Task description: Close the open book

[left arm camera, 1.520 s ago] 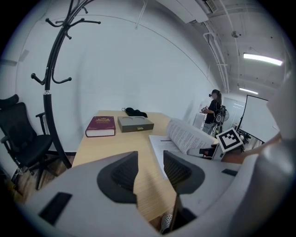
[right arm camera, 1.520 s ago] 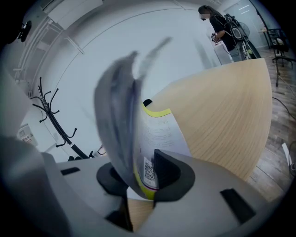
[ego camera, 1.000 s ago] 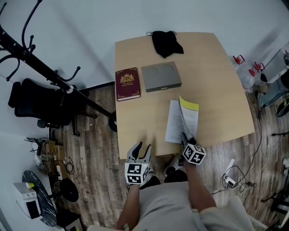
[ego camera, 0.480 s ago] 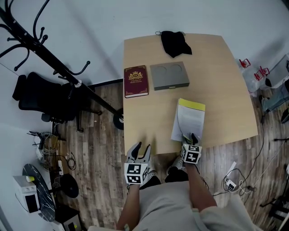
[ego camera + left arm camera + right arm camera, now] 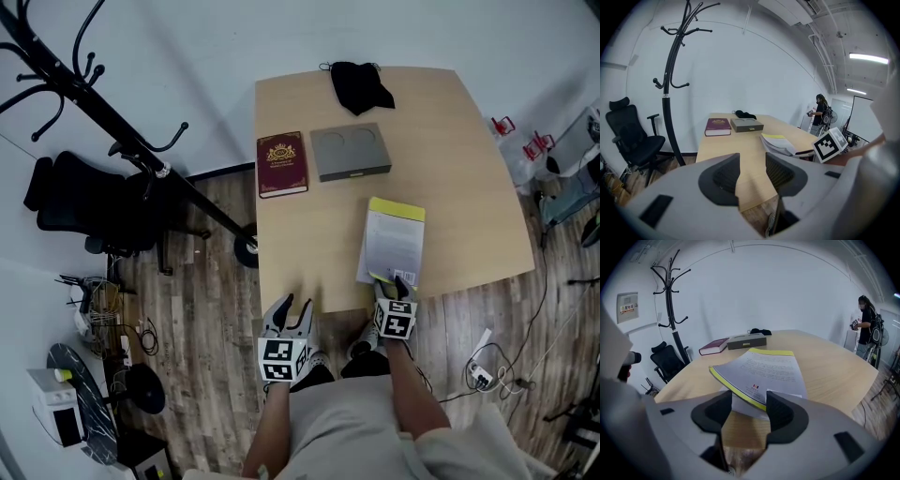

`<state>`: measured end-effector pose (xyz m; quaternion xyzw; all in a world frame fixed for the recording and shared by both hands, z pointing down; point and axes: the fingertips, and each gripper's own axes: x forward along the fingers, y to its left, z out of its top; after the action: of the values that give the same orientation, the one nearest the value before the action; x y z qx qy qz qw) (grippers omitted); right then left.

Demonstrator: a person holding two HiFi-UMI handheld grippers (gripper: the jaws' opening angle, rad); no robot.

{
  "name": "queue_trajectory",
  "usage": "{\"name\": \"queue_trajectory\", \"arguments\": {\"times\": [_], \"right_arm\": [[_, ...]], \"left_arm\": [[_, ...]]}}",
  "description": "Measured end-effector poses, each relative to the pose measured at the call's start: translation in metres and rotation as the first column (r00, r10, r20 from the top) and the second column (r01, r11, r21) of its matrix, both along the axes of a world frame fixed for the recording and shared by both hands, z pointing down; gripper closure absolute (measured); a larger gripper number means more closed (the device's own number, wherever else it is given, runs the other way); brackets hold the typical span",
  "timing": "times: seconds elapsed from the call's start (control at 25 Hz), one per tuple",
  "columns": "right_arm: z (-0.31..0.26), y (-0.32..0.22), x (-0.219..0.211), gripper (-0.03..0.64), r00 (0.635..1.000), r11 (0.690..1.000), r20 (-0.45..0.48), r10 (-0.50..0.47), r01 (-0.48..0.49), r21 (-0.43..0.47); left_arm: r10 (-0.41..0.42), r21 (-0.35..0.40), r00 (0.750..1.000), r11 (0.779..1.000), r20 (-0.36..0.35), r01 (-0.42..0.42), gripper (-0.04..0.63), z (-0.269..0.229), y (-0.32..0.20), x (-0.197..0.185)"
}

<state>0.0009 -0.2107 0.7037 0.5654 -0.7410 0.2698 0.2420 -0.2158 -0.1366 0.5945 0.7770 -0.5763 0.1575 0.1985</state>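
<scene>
table-edge [image 5: 314, 281] right claw [image 5: 392, 282] tilts down, just-opened astride book [image 5: 394, 239].

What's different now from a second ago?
The raised cover of the book has come down onto its pages; it lies almost shut. The right gripper has just been opening its jaws, the book's near corner between them, not pressed. The left gripper, open and empty, the red book, grey box and black cloth stayed put.

Jaws apart and empty, the left gripper [image 5: 752, 163] faces a table [image 5: 724, 146] bearing a book [image 5: 780, 143], a red book [image 5: 717, 126] and a box [image 5: 746, 124], beside a coat stand [image 5: 669, 93].
</scene>
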Motion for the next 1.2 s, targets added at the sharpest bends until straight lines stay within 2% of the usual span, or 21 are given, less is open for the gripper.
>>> {"name": "queue_trajectory", "arguments": {"times": [0.52, 1.0, 1.2], "right_arm": [[-0.016, 0.043, 0.019, 0.385, 0.995, 0.995, 0.044, 0.092, -0.094, 0.035], [-0.039, 0.089, 0.036, 0.385, 0.987, 0.984, 0.079, 0.143, -0.151, 0.095], [-0.047, 0.111, 0.035, 0.385, 0.988, 0.984, 0.089, 0.123, -0.133, 0.115]], "left_arm": [[0.115, 0.020, 0.993, 0.993, -0.013, -0.115, 0.414, -0.004, 0.016, 0.020], [0.255, 0.037, 0.967, 0.967, -0.021, -0.254, 0.414, -0.007, 0.034, 0.054], [0.273, 0.042, 0.961, 0.962, -0.038, -0.271, 0.414, -0.005, 0.043, 0.063]]}}
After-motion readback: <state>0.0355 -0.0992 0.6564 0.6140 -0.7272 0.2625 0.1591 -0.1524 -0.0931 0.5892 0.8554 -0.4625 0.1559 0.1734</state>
